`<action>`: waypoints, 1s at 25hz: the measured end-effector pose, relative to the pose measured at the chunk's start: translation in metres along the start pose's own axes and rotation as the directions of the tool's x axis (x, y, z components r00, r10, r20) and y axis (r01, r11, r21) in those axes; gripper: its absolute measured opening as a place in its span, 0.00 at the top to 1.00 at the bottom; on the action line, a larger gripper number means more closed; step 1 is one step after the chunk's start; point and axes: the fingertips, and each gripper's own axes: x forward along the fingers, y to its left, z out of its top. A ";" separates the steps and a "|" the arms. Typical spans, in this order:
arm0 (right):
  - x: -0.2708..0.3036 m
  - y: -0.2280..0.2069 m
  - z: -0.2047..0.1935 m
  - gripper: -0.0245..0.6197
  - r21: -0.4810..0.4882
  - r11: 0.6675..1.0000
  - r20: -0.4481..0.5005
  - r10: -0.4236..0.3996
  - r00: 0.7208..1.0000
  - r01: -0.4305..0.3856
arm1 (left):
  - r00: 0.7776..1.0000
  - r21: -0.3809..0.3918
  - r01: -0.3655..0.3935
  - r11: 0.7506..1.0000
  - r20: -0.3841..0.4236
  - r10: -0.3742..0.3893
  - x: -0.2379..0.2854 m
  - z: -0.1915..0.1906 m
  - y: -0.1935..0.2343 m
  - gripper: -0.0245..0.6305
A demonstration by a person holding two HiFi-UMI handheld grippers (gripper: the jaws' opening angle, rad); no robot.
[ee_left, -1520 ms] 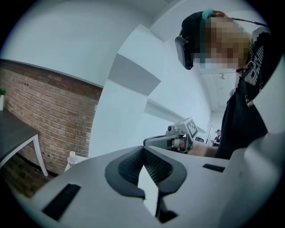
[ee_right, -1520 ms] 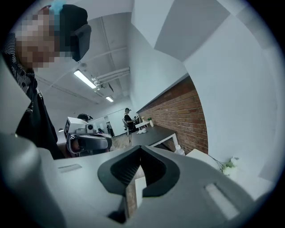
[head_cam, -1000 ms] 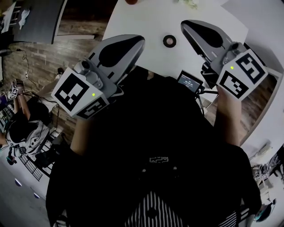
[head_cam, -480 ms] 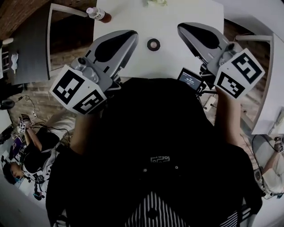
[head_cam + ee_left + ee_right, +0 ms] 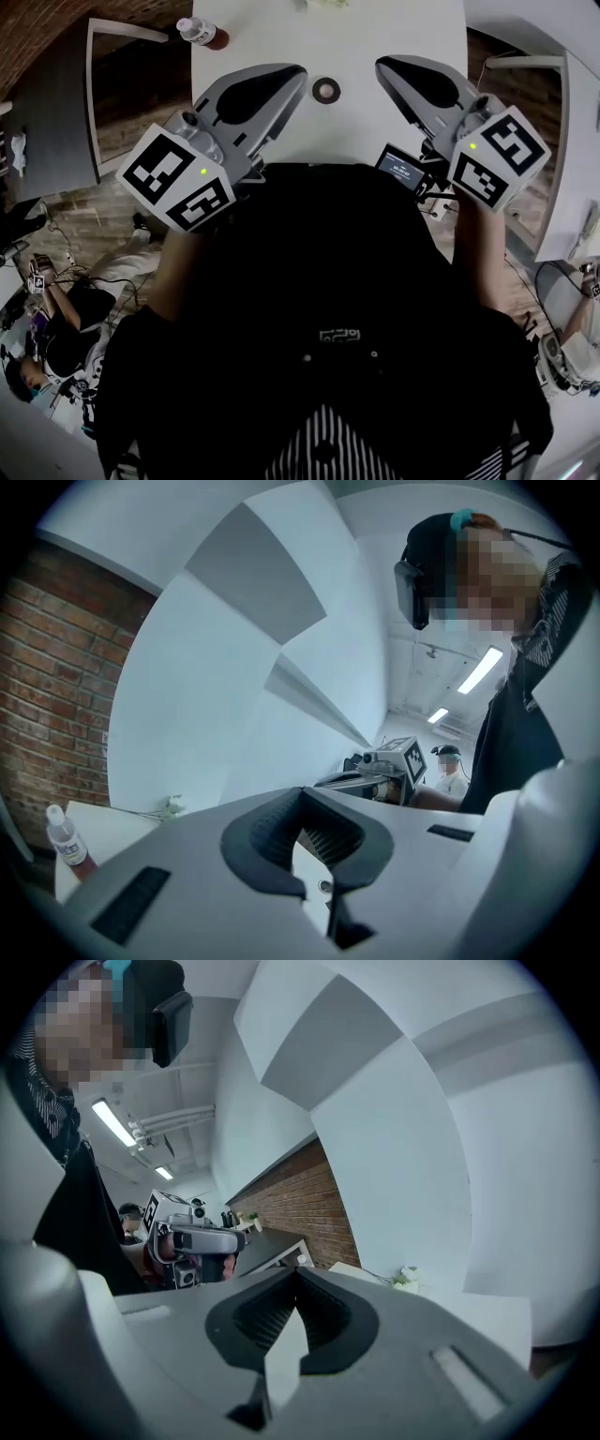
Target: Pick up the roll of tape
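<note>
The roll of tape (image 5: 326, 90), a small dark ring, lies flat on the white table (image 5: 394, 28) in the head view. It sits between the two grey grippers, held at the table's near edge. My left gripper (image 5: 298, 73) has its tip just left of the roll, apart from it. My right gripper (image 5: 382, 66) points in from the right, a little farther off. In the left gripper view the left gripper (image 5: 305, 799) has its jaws together with nothing held. The right gripper (image 5: 295, 1274) in its own view is likewise shut and empty.
A small bottle with a white cap (image 5: 200, 33) stands at the table's far left corner, also seen as the bottle (image 5: 66, 836). A small lit screen (image 5: 401, 167) sits by the right hand. A dark table (image 5: 56, 94) stands left; people crouch on the floor (image 5: 56, 319).
The head view has swung so the table sits squarer and the bottle has come into sight. Both grippers hold about the same pose beside the roll, the left slightly nearer it.
</note>
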 end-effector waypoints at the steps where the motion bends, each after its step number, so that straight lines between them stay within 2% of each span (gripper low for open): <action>1: 0.003 0.002 0.001 0.96 -0.004 1.000 -0.005 0.000 1.000 0.000 | 1.000 -0.003 -0.002 1.000 0.003 0.002 -0.003 0.000 0.002 0.96; 14: 0.011 -0.003 -0.015 0.96 -0.031 1.000 -0.081 -0.006 0.997 0.004 | 0.999 -0.063 -0.051 0.997 0.000 0.051 -0.011 -0.025 0.001 0.96; 25: 0.023 -0.010 -0.042 0.95 -0.045 0.998 -0.154 0.025 0.988 -0.032 | 0.995 -0.087 -0.095 0.992 -0.004 0.095 -0.017 -0.044 -0.001 0.96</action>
